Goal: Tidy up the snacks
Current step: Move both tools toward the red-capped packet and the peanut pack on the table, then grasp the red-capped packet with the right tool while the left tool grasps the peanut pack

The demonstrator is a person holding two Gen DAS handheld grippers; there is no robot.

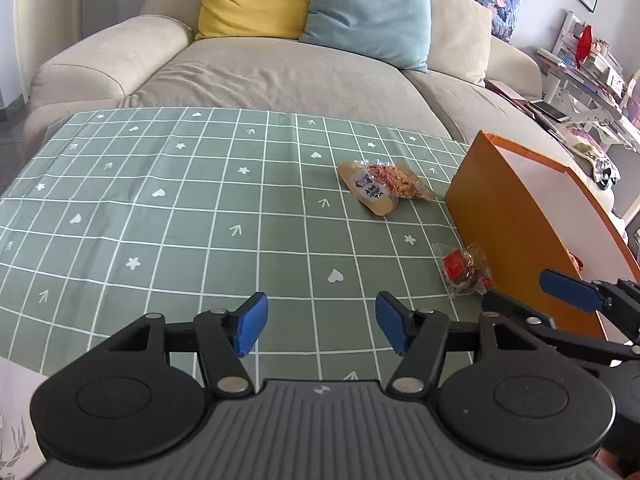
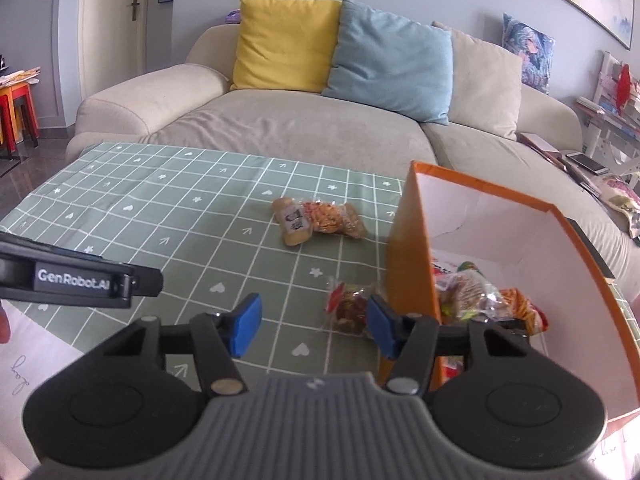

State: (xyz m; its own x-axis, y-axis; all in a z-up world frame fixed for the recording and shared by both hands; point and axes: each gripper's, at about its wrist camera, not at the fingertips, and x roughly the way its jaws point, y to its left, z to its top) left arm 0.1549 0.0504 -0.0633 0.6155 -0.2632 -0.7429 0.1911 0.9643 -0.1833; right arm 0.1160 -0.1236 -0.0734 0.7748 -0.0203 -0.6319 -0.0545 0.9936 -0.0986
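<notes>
**Right claw lining up on the red-label packet by the box wall**

I'm over the green checked tablecloth (image 1: 168,208) now, both claws angled down at it. My right gripper (image 2: 314,326) stands partly open and holds nothing; the cloth shows bare between its blue pads. Just ahead of it and off toward its right finger lies the small red-label snack packet (image 2: 349,306), crinkly clear wrap, right against the foot of the orange box (image 2: 408,248) at the cloth's right edge. That finger overlaps the packet's near end in my view; whether it touches, I can't tell. The packet's long axis seems to run roughly away from me along the box wall.

My left gripper (image 1: 318,322) is wide open, empty too, and the packet sits well off to its right, so the right hand is clearly the nearer one.

Farther up the cloth, toward the sofa-side edge, the tan snack packet (image 1: 380,188) lies apart from the box, its long axis slanting across the grid. Several snacks are already inside the box.

My read: shift right a touch, straddle the red-label packet across its narrow side, mind the cardboard wall.
</notes>
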